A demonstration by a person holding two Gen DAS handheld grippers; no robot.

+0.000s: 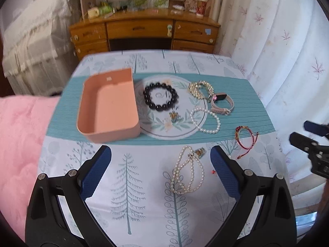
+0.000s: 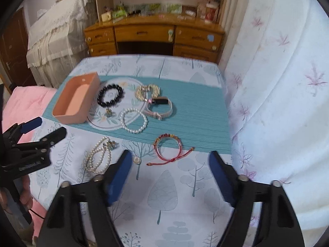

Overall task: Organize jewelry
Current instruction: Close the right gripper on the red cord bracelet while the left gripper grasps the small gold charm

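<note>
From the left wrist, the left claw (image 1: pixel 160 173) hangs wide over the near part of the worktop (image 1: pixel 133 185), nothing between its blue pads. A pearl necklace (image 1: pixel 188 173) lies coiled on the tree-print cloth just inside the right pad. Farther back, on the teal runner (image 1: pixel 242 103), a pink box (image 1: pixel 109 107) sits empty toward the left edge, with a round mat (image 1: pixel 185 127) touching its right side. On the mat rests a black bracelet (image 1: pixel 160 98), and a small charm (image 1: pixel 174 117) just nearer. A pearl bracelet (image 1: pixel 205 119) straddles the mat's right rim; a gold bracelet (image 1: pixel 200 88) and a watch (image 1: pixel 222 105) sit behind it. A red bracelet (image 1: pixel 245 138) lies at the runner's near edge, toward the right. The right claw (image 1: pixel 308 138) shows at the right edge (partly cut off).

From the right wrist, the right claw (image 2: pixel 170 177) stands open, holding nothing. The red bracelet (image 2: pixel 168 146) lies just beyond its pads, a small round pendant (image 2: pixel 136 160) beside the left pad, the pearl necklace (image 2: pixel 98 156) farther left.
</note>
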